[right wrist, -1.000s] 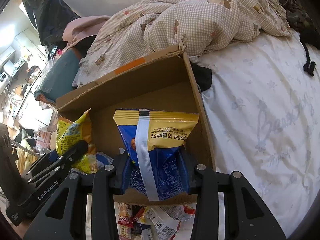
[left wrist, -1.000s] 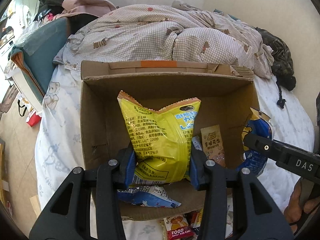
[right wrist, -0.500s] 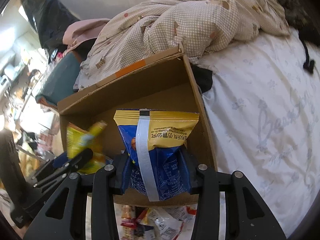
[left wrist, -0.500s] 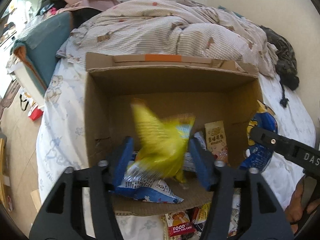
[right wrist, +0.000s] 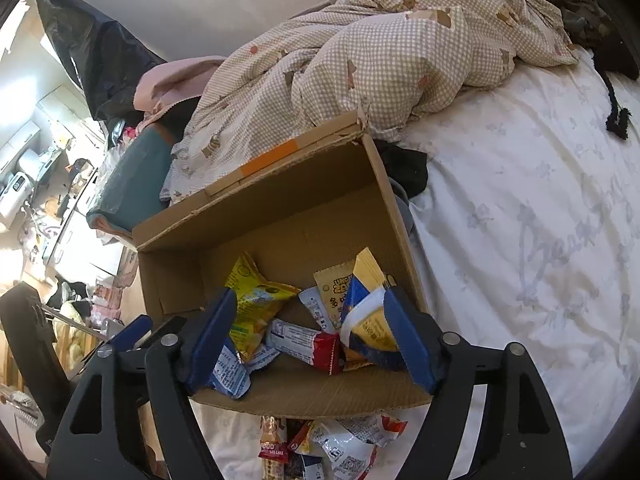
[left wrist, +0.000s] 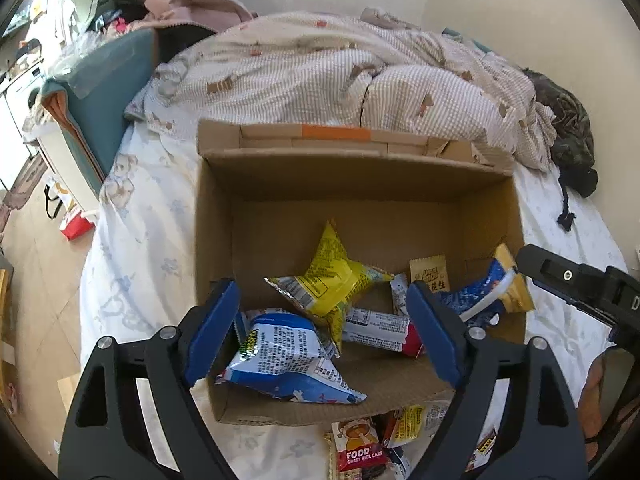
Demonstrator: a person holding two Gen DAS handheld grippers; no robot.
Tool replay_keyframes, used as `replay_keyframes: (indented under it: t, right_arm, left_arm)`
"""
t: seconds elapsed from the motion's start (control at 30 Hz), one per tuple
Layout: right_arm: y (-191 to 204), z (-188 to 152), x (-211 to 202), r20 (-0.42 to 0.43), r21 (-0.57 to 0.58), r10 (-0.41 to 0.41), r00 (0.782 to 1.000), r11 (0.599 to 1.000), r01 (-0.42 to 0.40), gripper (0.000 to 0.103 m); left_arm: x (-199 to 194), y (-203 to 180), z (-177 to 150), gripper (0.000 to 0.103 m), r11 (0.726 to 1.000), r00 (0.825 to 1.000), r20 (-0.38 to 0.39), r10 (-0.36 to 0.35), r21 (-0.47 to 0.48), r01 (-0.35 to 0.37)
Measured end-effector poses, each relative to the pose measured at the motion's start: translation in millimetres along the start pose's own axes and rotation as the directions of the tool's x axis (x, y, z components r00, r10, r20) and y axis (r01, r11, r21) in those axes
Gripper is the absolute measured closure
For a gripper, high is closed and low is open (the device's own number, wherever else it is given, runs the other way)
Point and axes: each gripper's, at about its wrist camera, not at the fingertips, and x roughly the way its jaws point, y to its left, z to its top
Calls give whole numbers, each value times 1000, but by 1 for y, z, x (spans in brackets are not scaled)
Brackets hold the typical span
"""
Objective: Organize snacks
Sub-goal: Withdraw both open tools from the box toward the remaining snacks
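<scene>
Above the cardboard box point(left wrist: 216, 240) on the bed point(right wrist: 540, 208), the left gripper point(left wrist: 324, 332) stood wide and empty, the yellow bag point(left wrist: 332, 276) lying inside at its 12 o'clock. The right gripper point(right wrist: 308, 336) was wide too; the blue-and-yellow bag point(right wrist: 372, 312) lay between its pads, at 1 o'clock, resting in the box and seemingly unheld. The dropping-in step looked done. Next, I judged, came the loose snacks point(right wrist: 340, 444) at 6 o'clock: back off and lower onto one.

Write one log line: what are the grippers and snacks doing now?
left hand-held gripper: open, empty | right hand-held gripper: open | yellow bag: in cardboard box | blue-and-yellow bag: in box | loose snacks: outside box
</scene>
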Motion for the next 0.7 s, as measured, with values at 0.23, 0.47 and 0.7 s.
replay_keyframes:
  t: [0.23,0.47,0.7]
  right_arm:
    - [2,-12,-26,5,-18,15,1000,1000,-15,25]
    - [3,-32,-53,7,-29,8,1000,1000,-8,25]
    - [-3,-58,-72,-7,2,10,1000,1000,-10,25]
  left_arm:
    - [-40,6,5,20,1000,996,91,-6,30,3]
    - [-68,21,-1,3,1000,993,112,-20,12,19]
    - [-97,41,-25,0,1000,994,109,-1,-26,4]
